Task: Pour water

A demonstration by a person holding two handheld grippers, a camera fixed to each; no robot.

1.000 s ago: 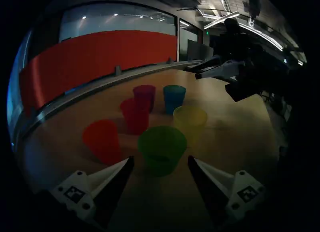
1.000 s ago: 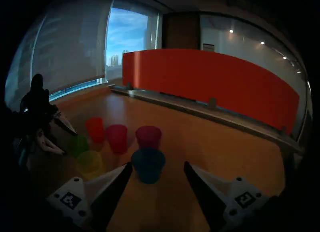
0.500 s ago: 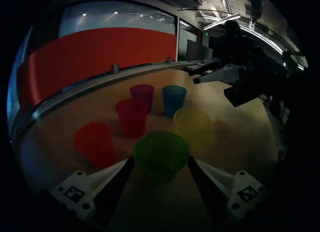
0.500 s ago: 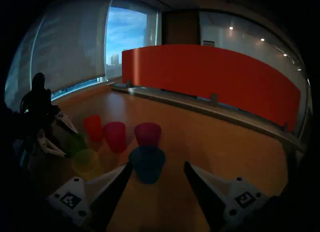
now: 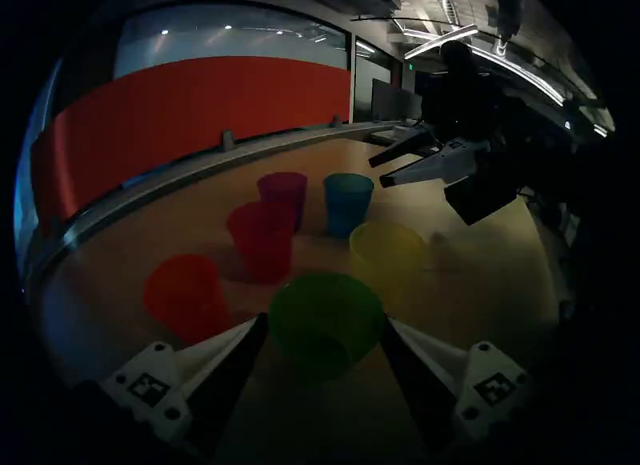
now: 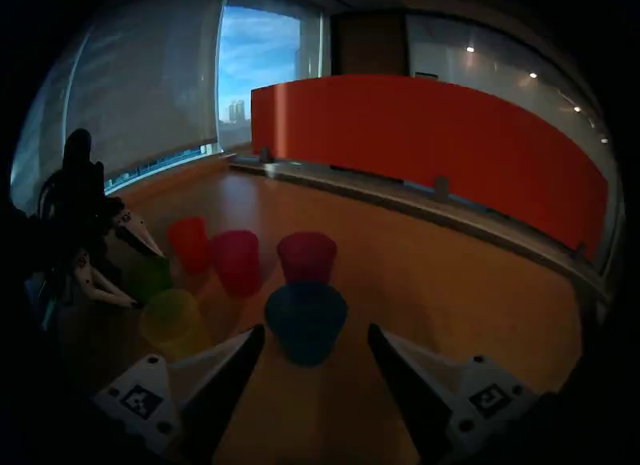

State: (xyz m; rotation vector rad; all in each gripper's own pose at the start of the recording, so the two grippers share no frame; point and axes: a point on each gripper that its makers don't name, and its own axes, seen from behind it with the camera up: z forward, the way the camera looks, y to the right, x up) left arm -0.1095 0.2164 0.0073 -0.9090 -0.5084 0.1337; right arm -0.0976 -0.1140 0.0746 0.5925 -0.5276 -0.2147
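Six plastic cups stand clustered on a wooden table (image 5: 480,257). In the left gripper view, the green cup (image 5: 326,325) sits between the tips of my open left gripper (image 5: 322,337); whether the fingers touch it is unclear. Behind it are the yellow cup (image 5: 388,253), orange-red cup (image 5: 182,295), crimson cup (image 5: 260,239), purple cup (image 5: 282,193) and blue cup (image 5: 348,199). My right gripper (image 5: 376,173) hovers open beyond the blue cup. In the right gripper view, the blue cup (image 6: 306,321) stands just ahead of my open right gripper (image 6: 316,345). The left gripper (image 6: 150,281) straddles the green cup (image 6: 150,274).
A red partition (image 6: 448,137) on a metal rail (image 6: 416,213) runs along the table's far edge. A bright window (image 6: 260,73) lies behind it. Bare tabletop (image 6: 448,305) spreads to the right of the cups. A dark figure (image 5: 472,89) holds the far gripper.
Both grippers have moved closer to the cups. The green cup has come in between the left fingertips, and the blue cup looms larger before the right gripper.
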